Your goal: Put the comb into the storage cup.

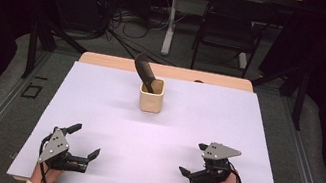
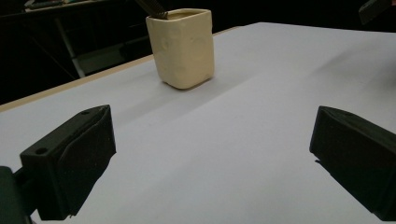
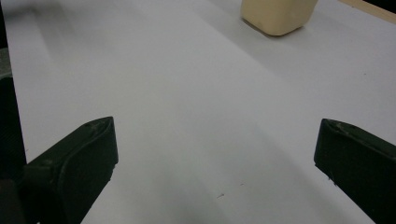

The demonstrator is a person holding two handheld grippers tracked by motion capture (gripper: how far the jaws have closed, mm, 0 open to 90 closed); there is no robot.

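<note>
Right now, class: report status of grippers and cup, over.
Left gripper open, right gripper open, both empty. Cup upright mid-table, dark tool leaning inside. Nothing in the way.

No legible text anywhere.

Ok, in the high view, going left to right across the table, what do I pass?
Left tongs, open, near the front edge → cream cup with a dark tool leaning out of it, farther back at the middle → right tongs, also open, near the front edge.
</note>
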